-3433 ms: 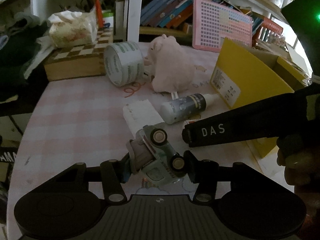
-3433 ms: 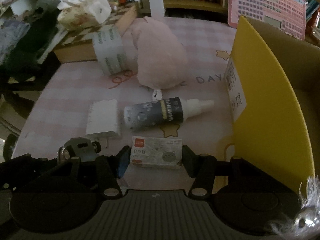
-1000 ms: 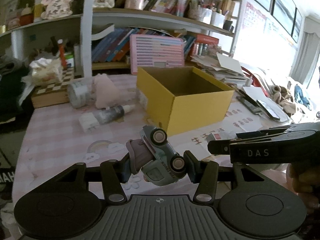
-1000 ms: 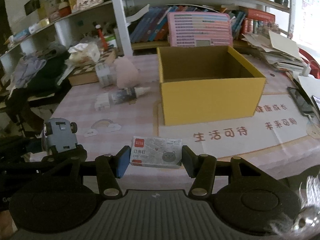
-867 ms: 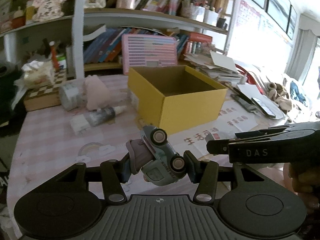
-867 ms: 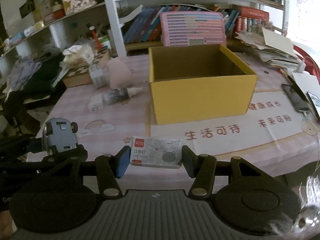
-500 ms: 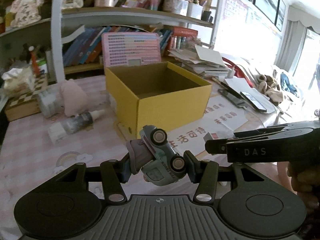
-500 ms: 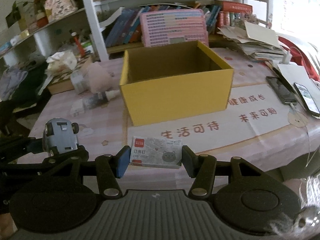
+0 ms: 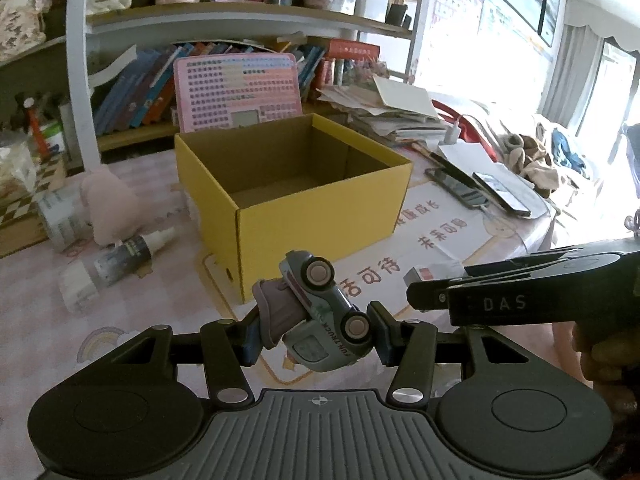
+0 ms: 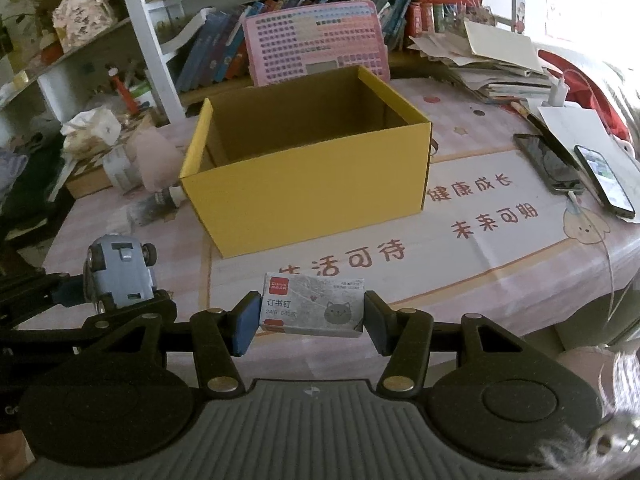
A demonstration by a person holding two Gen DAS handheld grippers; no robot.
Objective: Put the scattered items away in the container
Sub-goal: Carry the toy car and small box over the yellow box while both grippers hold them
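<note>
My left gripper (image 9: 316,330) is shut on a grey-blue toy truck (image 9: 320,316), held tilted above the table in front of the open yellow box (image 9: 320,208). The truck also shows in the right wrist view (image 10: 120,272). My right gripper (image 10: 310,316) is shut on a small staples box (image 10: 312,304) with a cat picture, held above the table's near edge in front of the yellow box (image 10: 312,196). The box's inside looks empty. A spray bottle (image 9: 128,254), a pink plush (image 9: 110,206) and a tape roll (image 9: 60,216) lie left of the box.
A white block (image 9: 78,286) lies by the spray bottle. Two phones (image 10: 576,172) and a paper stack (image 10: 496,64) are to the right. A pink board (image 10: 316,44) and bookshelves stand behind the box. A checkered wooden box (image 9: 20,204) is at far left.
Both grippers have lifted away from the scattered items with the truck and the staples box, and have swung right, so the yellow box now stands straight ahead.
</note>
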